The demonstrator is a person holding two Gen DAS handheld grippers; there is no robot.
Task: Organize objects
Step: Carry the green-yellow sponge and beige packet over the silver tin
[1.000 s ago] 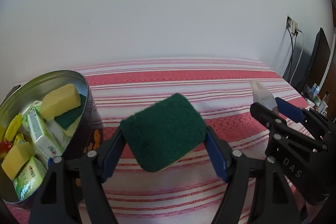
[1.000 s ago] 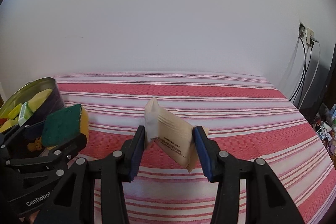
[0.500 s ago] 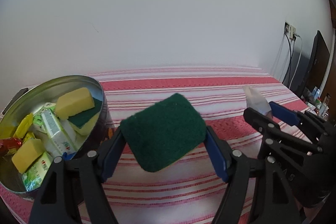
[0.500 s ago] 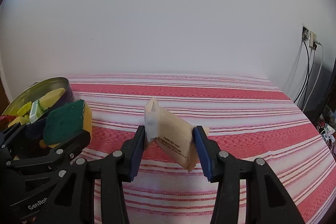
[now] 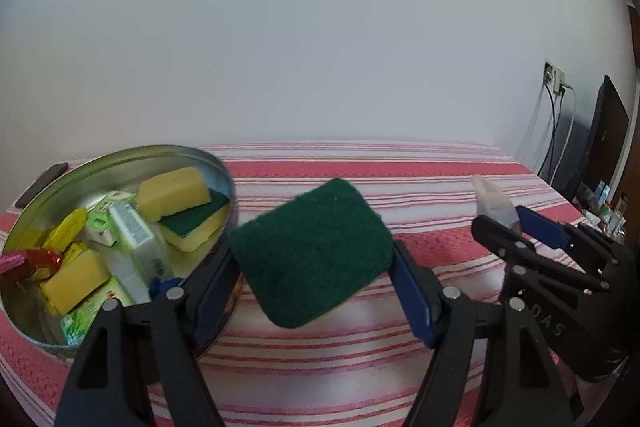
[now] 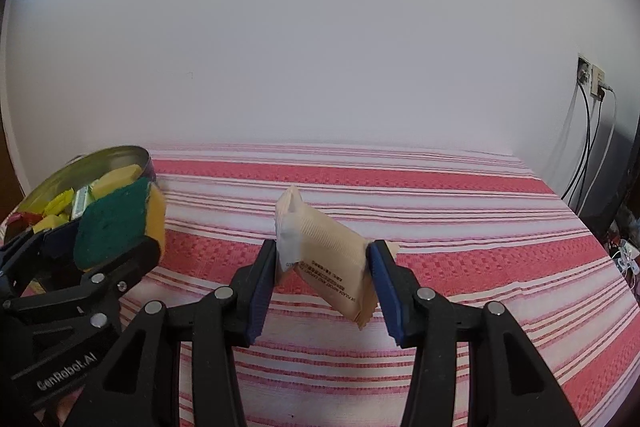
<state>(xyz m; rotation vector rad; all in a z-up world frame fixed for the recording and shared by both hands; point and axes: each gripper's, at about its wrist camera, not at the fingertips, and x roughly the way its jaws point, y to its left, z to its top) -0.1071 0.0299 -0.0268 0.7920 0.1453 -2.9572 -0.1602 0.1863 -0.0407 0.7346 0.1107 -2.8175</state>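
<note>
My left gripper (image 5: 316, 267) is shut on a green-and-yellow sponge (image 5: 312, 251), held above the striped cloth just right of a round metal tin (image 5: 224, 171). The tin holds several sponges (image 5: 176, 191) and green and yellow packets. The sponge also shows in the right wrist view (image 6: 112, 223), beside the tin (image 6: 132, 151). My right gripper (image 6: 324, 271) is shut on a beige packet (image 6: 332, 259) with small print, held tilted above the cloth. The right gripper also shows in the left wrist view (image 5: 516, 223), at the right.
A red-and-white striped cloth (image 6: 440, 195) covers the surface up to a white wall. A dark phone (image 5: 42, 183) lies behind the tin. Wall sockets with cables (image 6: 592, 79) and dark furniture stand at the right edge.
The left gripper has swung left and higher with the sponge, so the tin's inside shows more fully. The right gripper keeps its packet and has shifted little.
</note>
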